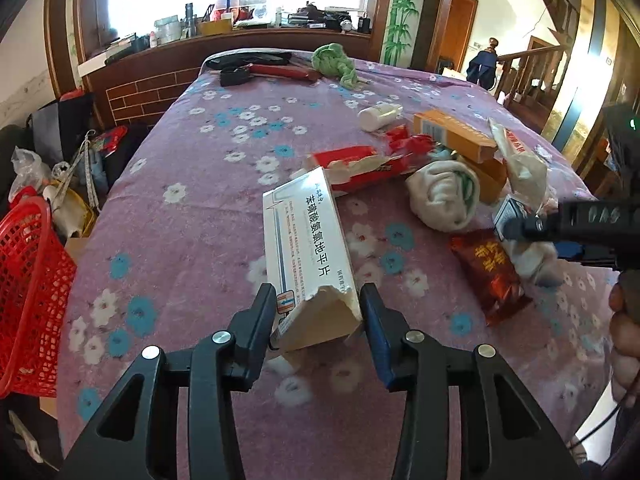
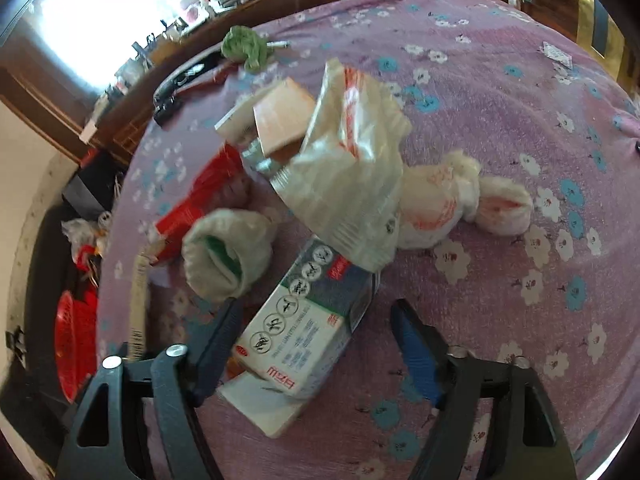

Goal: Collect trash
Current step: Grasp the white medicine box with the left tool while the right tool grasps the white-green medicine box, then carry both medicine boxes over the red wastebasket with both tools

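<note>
My left gripper [image 1: 318, 304] is shut on the torn end of a white medicine box [image 1: 306, 240] with Chinese print and holds it above the purple flowered cloth [image 1: 192, 216]. My right gripper [image 2: 316, 316] is open, its jaws on either side of a white and grey carton [image 2: 304, 320] that lies on the cloth; the left finger touches it. A crumpled clear plastic bag [image 2: 352, 168] lies over the carton's far end. In the left wrist view the right gripper [image 1: 516, 228] reaches in from the right at the trash pile.
The pile holds a red wrapper [image 1: 360, 168], an orange box [image 1: 452, 132], a white rolled sock [image 1: 444, 192], a dark red packet [image 1: 492, 272] and a white bottle [image 1: 380, 114]. A green cloth [image 1: 334, 62] lies at the far end. A red basket [image 1: 28, 296] stands left of the table.
</note>
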Available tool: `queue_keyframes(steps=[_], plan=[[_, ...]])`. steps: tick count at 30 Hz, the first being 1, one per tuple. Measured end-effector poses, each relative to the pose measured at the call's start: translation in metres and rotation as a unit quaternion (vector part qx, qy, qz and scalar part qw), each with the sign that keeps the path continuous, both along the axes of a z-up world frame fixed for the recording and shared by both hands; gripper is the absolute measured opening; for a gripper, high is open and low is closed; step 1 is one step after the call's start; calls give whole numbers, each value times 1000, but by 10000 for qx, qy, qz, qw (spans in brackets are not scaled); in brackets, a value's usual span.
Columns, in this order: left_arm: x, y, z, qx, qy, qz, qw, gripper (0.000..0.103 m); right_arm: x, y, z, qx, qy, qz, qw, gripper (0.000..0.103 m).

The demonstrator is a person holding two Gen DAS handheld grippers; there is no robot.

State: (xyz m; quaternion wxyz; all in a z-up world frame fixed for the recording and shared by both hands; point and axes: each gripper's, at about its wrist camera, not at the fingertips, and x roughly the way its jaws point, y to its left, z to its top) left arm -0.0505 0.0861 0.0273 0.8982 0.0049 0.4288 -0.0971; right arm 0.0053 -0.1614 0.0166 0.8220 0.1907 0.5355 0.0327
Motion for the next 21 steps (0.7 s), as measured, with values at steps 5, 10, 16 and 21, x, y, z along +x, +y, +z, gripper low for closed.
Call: queue_keyframes(steps=[5,10,16,21], plan=[[-2,21,3,40,43,133,9999,59,-18,-13,1,-146,-208,207,9995,38],[2,28,3,172,-53,371,9991,68,-34,-23,6,-197,-495,238,9983,37],[-8,19,5,287,-113,162,9994,46,-53,-30,19,-80,-844,413,9955,37],[-18,23,6,209,-45,126,9997,31,-62,-21,26,42,-1093,748,9912,37]])
